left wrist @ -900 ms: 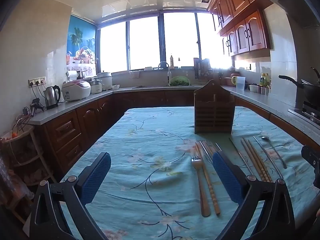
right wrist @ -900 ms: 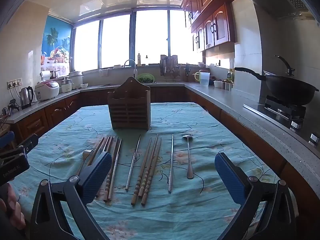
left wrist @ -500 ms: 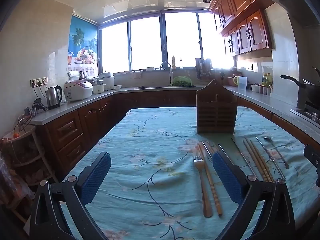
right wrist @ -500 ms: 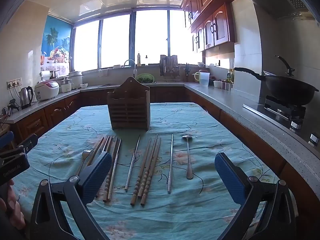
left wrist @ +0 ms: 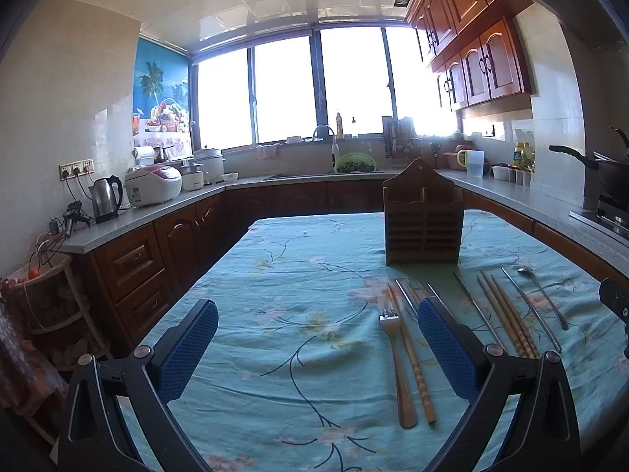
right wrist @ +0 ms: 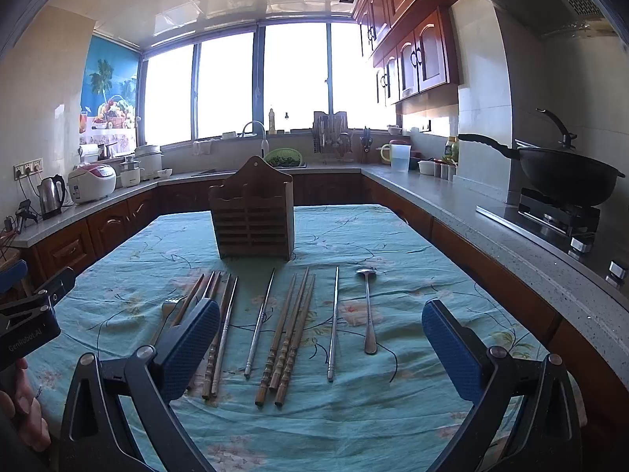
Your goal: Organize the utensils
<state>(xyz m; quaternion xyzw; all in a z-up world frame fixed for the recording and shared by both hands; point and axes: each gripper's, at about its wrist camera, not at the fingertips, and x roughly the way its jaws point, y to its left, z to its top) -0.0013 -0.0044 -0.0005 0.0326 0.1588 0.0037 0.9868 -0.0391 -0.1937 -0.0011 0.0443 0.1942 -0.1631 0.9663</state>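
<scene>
— Wooden holder (right wrist: 253, 212) on the desk (right wrist: 393, 244); where are the utensils?
— Chopsticks (right wrist: 289, 334), fork (left wrist: 397, 362), spoon (right wrist: 367, 306) lie flat before it.
— Hand-held grippers?
— Left (left wrist: 316, 348) and right (right wrist: 320, 348) both spread wide, gripping nothing.

The right claw's left finger (right wrist: 188, 350) hides the fork (right wrist: 171, 306) handle.

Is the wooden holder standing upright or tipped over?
Upright: the wooden holder stands on its base on the tablecloth, peaked back pointing up.
</scene>
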